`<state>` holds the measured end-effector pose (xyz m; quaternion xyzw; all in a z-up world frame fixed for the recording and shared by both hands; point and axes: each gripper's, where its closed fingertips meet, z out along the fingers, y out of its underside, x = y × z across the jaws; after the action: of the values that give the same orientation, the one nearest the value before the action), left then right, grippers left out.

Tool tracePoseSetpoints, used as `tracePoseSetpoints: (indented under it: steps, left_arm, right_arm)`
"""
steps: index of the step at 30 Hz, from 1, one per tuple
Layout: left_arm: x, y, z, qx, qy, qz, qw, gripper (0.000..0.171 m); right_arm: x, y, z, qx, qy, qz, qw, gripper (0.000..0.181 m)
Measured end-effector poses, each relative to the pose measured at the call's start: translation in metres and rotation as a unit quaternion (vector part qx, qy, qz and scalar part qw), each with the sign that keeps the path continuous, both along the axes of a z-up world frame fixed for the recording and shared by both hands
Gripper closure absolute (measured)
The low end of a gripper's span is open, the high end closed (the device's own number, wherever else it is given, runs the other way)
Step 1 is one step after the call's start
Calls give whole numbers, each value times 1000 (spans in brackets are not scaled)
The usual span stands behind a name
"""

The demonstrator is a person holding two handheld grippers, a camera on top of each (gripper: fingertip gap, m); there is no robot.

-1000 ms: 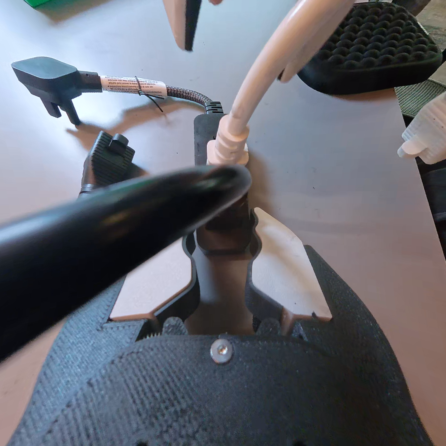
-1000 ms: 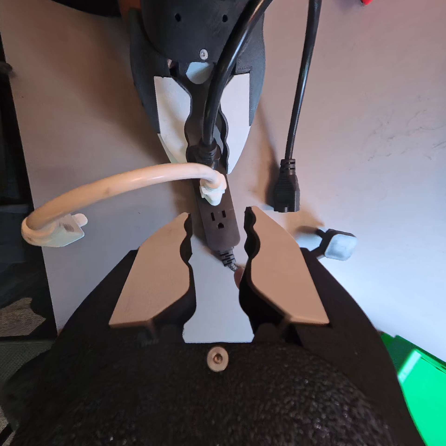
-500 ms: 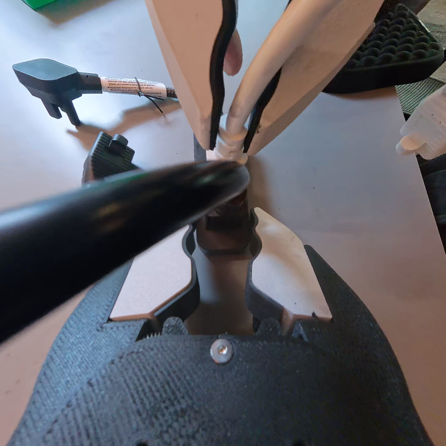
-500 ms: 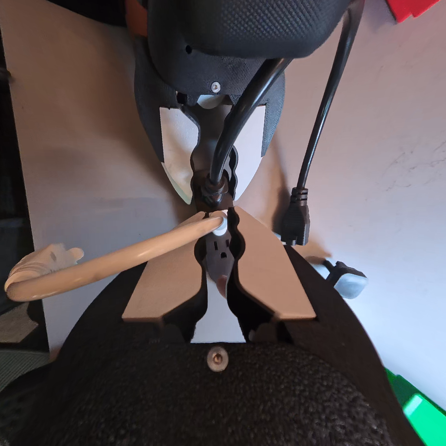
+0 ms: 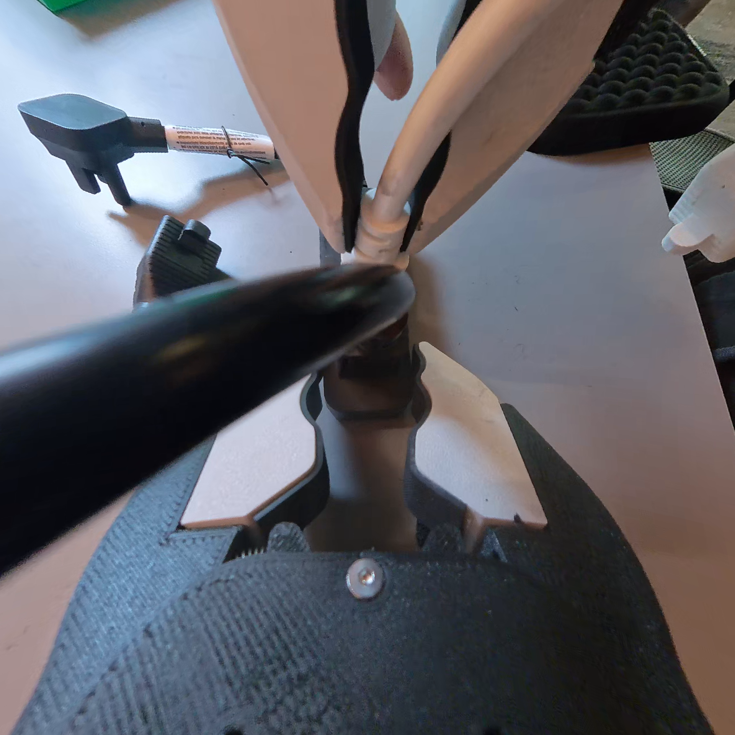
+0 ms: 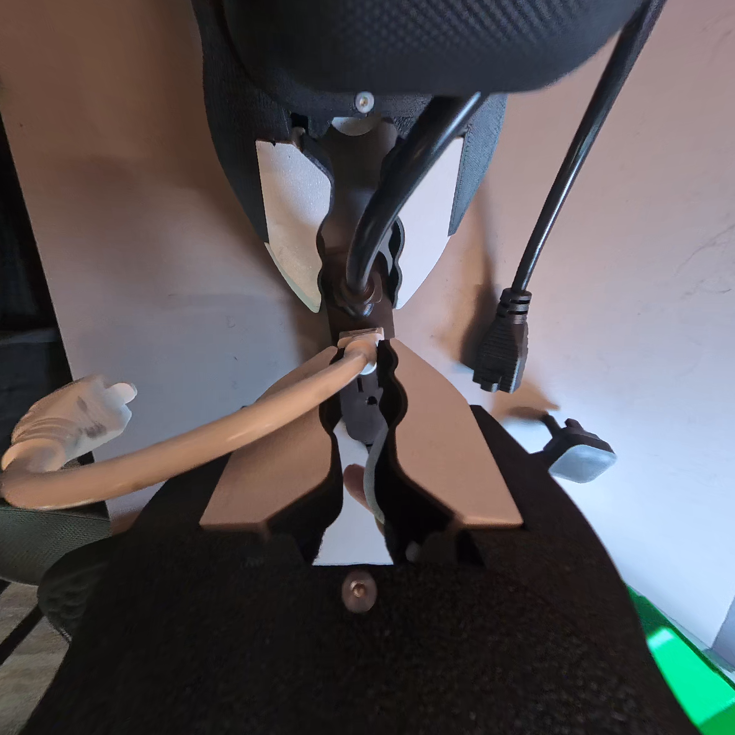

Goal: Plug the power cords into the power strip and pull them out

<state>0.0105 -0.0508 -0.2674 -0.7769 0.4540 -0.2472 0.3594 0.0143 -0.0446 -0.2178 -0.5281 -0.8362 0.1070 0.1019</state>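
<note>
A black power strip (image 6: 364,403) lies on the pale table. My left gripper (image 5: 370,376) is shut on its far end; it also shows at the top of the right wrist view (image 6: 356,306). A black cord's plug (image 6: 358,294) sits in the strip by the left fingers, and its cord (image 5: 159,382) crosses the left wrist view. My right gripper (image 6: 362,350) is shut on the white plug (image 6: 358,336), which sits in the middle of the strip. In the left wrist view the right fingers (image 5: 318,159) pinch the white plug (image 5: 378,234) from above.
The white cord's other end (image 6: 71,417) hangs past the table edge (image 6: 51,318). The black cord's ribbed connector (image 6: 503,354) and the strip's own plug (image 6: 576,457) lie beside the strip. A green object (image 6: 676,656) is at the corner. A person's fingertip (image 5: 391,75) shows behind the right fingers. The gap from one gripper's tips to the other's is roughly 5 cm.
My right gripper moved forward over the strip and closed on the white plug. The left gripper has stayed on the strip's end.
</note>
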Motion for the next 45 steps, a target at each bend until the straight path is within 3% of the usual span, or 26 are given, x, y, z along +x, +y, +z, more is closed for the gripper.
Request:
tracePoseSetpoints:
  steps: [13, 31, 45]
  left_arm:
    - [0, 0, 0, -10, -5, -2, 1000, 128]
    - [-1, 0, -1, -13, -5, 1, 1000, 128]
    - [-6, 1, 0, -16, -7, 1, 1000, 128]
  right_arm:
    - [2, -1, -1, -10, 9, -12, 1000, 159]
    - [2, 3, -7, -50, -38, -8, 998, 158]
    - [-3, 5, -6, -50, 50, -41, 997, 158]
